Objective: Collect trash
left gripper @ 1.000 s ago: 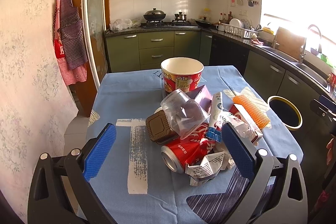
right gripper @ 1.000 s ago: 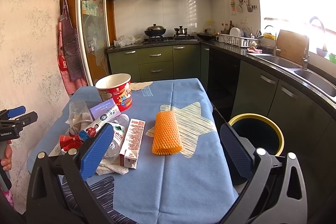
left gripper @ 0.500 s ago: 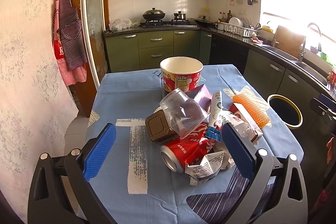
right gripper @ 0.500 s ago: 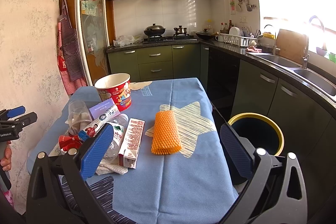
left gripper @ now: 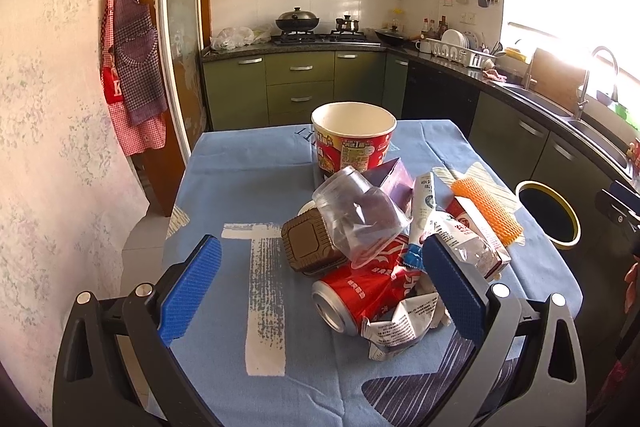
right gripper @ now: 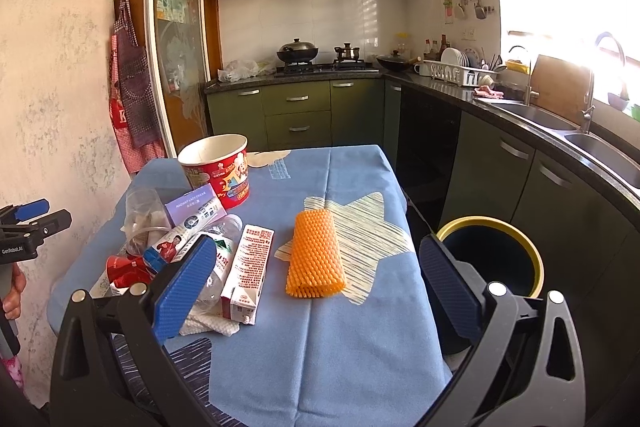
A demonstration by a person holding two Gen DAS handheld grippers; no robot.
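From the left wrist we see our left hand-held gripper [left gripper: 320, 283] spread wide above the table [left gripper: 240, 187], empty, touching nothing. Between its pads lies the trash heap: a crushed red can [left gripper: 360, 291], a clear plastic cup [left gripper: 356, 219], a brown tray [left gripper: 308, 247] and crumpled paper [left gripper: 400, 323]. The heap hides the lower part of the noodle bowl [left gripper: 352, 139].

From the right wrist, our right hand-held gripper [right gripper: 316, 291] is equally wide apart and empty, over the orange foam net [right gripper: 314, 255]. Its right finger cuts off part of the bin [right gripper: 496, 259] beside the table.
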